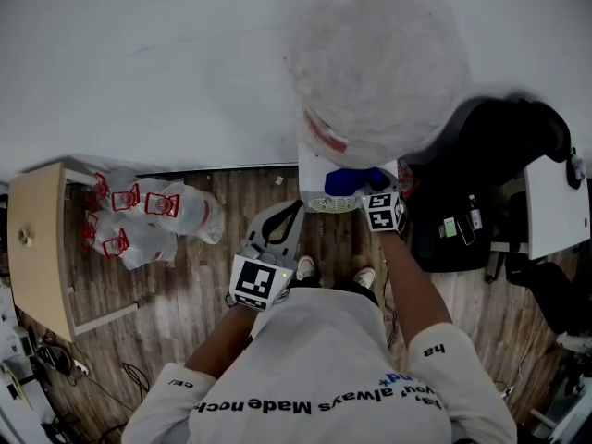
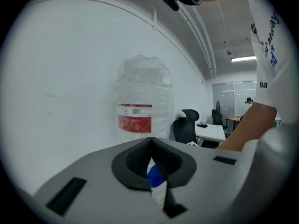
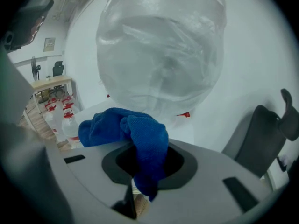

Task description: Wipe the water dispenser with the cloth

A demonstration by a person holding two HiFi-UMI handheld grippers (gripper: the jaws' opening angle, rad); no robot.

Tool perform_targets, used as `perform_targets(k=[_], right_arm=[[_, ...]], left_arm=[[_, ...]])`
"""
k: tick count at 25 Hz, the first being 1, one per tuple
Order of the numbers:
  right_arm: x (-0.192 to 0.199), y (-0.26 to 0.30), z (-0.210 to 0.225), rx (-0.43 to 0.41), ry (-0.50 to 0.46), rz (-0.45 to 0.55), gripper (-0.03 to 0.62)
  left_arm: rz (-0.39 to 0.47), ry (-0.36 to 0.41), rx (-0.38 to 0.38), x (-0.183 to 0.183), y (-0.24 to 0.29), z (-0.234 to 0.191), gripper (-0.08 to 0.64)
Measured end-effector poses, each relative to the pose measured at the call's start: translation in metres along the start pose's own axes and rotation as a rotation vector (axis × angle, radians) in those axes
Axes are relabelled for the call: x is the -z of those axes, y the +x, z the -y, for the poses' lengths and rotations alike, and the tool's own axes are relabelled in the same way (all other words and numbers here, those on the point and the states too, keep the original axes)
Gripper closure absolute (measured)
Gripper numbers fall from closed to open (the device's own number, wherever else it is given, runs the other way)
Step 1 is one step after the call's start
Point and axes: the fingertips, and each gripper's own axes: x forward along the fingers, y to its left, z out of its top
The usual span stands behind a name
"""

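The water dispenser [image 1: 314, 166] stands against the white wall, with a big clear bottle [image 1: 379, 63] on top. That bottle [image 3: 161, 55] fills the right gripper view and shows farther off in the left gripper view as the bottle [image 2: 142, 101] with a red label. My right gripper [image 3: 140, 155] is shut on a blue cloth [image 3: 135, 132], held against the dispenser's front just below the bottle; in the head view the cloth [image 1: 354, 181] sits beside the right gripper [image 1: 368, 194]. My left gripper [image 1: 294, 213] hangs lower left of the dispenser, its jaws [image 2: 150, 143] shut with nothing held.
Bagged plastic bottles with red caps [image 1: 148, 215] lie on the wooden floor at left, beside a light wooden table [image 1: 37, 248]. A black office chair [image 1: 499, 146] and a white desk [image 1: 558, 206] stand right of the dispenser. The person's feet [image 1: 333, 271] are just before it.
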Motion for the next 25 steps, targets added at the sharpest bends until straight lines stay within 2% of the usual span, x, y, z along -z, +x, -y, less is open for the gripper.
perform_targets(k=[13,15,18,21,25], right_arm=[[0.027,-0.029,-0.019,-0.028,-0.013,-0.008,0.522],[0.029,-0.033,-0.018,-0.038,0.027,-0.006,0.511],[0.02,-0.043,0.0,-0.02,0.127,0.066,0.509],[0.001,-0.049,0.033,0.028,0.154,0.127,0.509],[-0.015,-0.041,0.082,0.076,0.168,0.144,0.509]], left_arm=[[0.008,0.011,0.004,-0.004,-0.006,0.016,0.541],[0.007,0.012,-0.001,-0.004,-0.007,0.017,0.541],[0.005,0.011,-0.01,-0.004,-0.009,0.017,0.541],[0.0,0.007,-0.021,-0.002,-0.007,0.015,0.541],[-0.003,0.004,-0.031,-0.002,-0.002,0.017,0.541]])
